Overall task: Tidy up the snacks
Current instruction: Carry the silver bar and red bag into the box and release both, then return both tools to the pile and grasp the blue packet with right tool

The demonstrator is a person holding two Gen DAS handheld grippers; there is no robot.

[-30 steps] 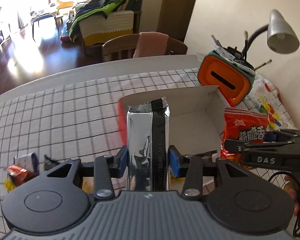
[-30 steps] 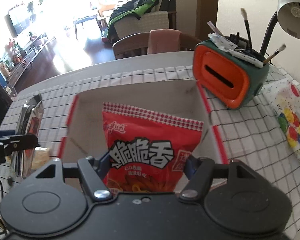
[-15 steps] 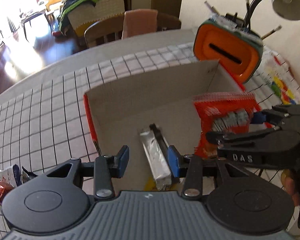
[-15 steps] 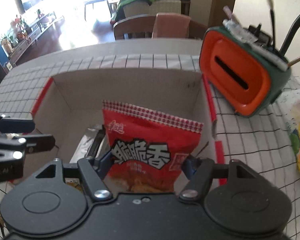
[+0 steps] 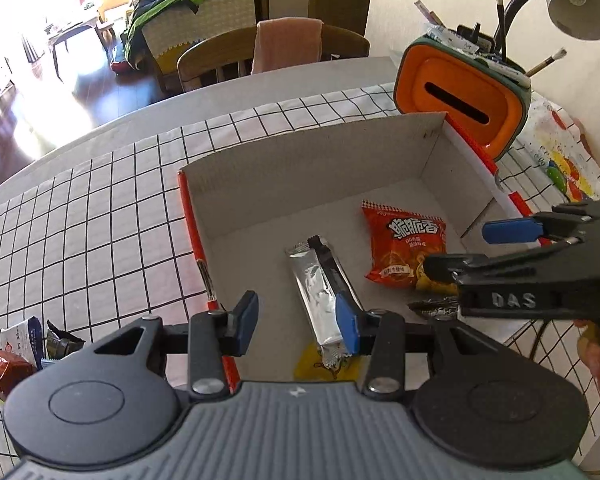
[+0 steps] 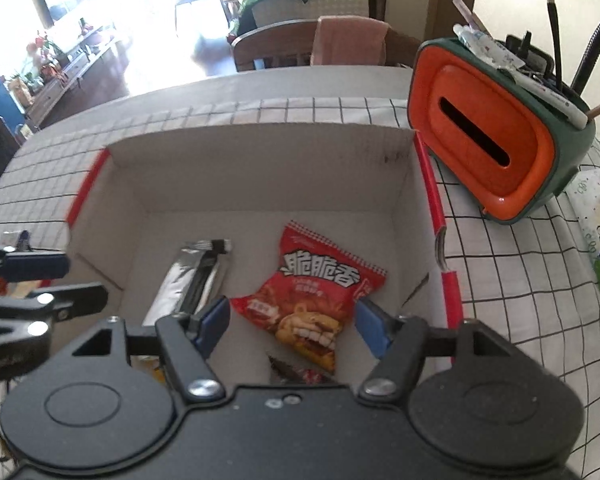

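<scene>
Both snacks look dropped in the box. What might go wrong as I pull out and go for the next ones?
1. The left hand-held gripper hangs open right over the silver bar; one pad overlaps it in view, so lifting out carelessly may drag it.
2. The two hand-held grippers sit close together above the cardboard box; they could bump.
3. The right hand-held gripper straddles the red chip bag; closing now would regrab it.

Daylight pours in from room top left, blown out to pure white on floor (image 5: pixel 39 120) in both views. Table (image 5: pixel 99 220) evenly bright, shadows soft. Glare on foil bar (image 5: pixel 318 292). Heavy fisheye bend, grid lines curve toward edges. Left view sharp; right view softer, box (image 6: pixel 259 168) edges slightly smeared, corners vignetted dark.
</scene>
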